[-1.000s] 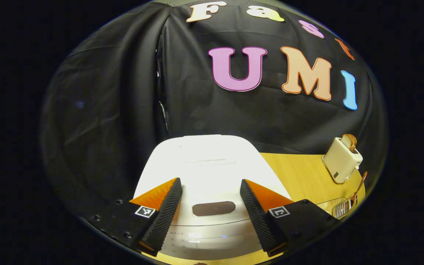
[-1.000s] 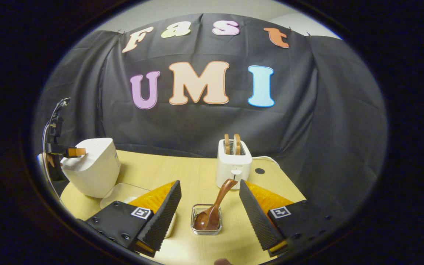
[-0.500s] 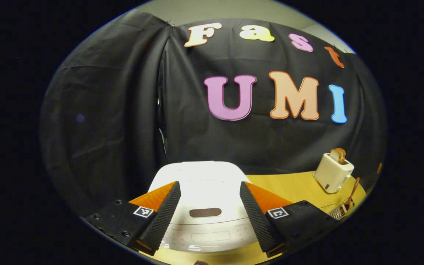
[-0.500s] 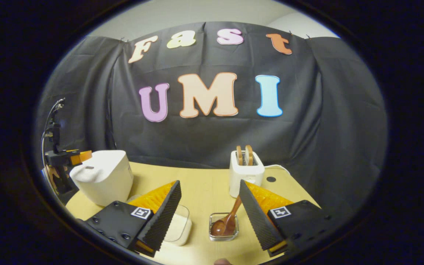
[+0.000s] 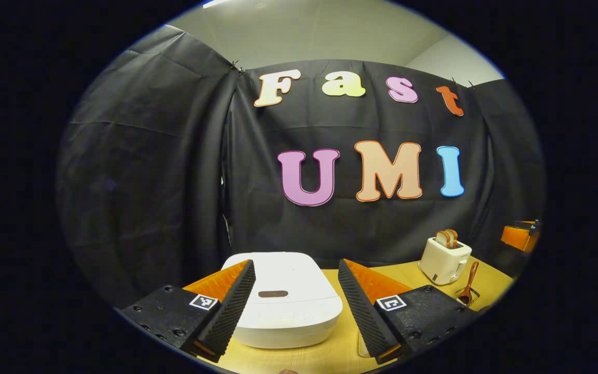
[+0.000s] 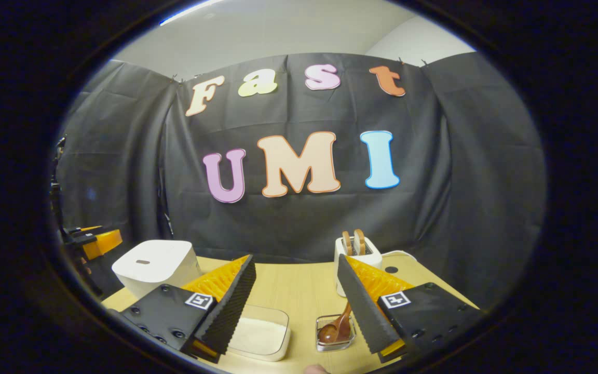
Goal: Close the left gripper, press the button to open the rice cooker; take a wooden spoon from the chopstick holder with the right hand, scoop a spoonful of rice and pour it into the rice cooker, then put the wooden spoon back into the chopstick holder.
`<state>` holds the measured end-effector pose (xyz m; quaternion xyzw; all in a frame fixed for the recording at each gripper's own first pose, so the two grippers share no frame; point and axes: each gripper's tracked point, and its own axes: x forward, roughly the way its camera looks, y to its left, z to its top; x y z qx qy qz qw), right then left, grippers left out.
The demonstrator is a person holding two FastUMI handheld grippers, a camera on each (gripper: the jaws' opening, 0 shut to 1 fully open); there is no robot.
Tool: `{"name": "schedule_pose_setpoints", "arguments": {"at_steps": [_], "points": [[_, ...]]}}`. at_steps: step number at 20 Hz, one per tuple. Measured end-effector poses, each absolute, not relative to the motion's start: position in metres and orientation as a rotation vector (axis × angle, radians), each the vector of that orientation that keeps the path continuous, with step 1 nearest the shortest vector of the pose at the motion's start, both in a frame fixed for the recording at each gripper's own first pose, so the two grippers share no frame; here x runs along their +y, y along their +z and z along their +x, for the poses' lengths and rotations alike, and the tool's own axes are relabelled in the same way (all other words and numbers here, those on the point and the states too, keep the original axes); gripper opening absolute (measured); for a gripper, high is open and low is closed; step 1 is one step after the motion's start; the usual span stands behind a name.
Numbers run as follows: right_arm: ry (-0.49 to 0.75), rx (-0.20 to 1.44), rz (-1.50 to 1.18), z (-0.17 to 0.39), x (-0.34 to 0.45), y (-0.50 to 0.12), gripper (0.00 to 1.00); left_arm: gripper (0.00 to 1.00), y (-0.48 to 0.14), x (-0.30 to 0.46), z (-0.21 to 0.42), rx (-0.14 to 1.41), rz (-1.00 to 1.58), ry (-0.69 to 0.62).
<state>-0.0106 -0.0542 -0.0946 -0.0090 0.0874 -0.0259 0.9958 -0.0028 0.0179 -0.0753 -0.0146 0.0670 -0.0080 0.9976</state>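
Two grippers hang back from a pale wood table (image 6: 299,285), both with jaws spread wide and nothing between them. The cooker (image 5: 283,301), the biggest thing on it, is a smooth white rounded box with its lid down and a dark oval button (image 5: 273,294) on top; it sits at the table's left end, straight ahead of the left gripper (image 5: 294,304), probably so a closed tip can press down on it. That gripper would first need to close. A white toaster (image 6: 357,259) with two slices stands at the back. Nearer the right gripper (image 6: 295,306) lies a clear, shallow rice tub (image 6: 260,337), and just beside it a small glass holder (image 6: 335,332) with a glossy brown wooden spoon (image 6: 336,327) leaning out, handle up for an easy pinch.
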Motion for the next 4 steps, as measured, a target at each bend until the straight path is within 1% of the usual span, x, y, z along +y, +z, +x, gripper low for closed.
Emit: {"name": "schedule_pose_setpoints", "arguments": {"at_steps": [4], "points": [[-0.053,0.147,-0.016,-0.016,-0.043,-0.089,0.99,0.94,-0.069,0.019,-0.024,0.118,-0.035,0.001]]}}
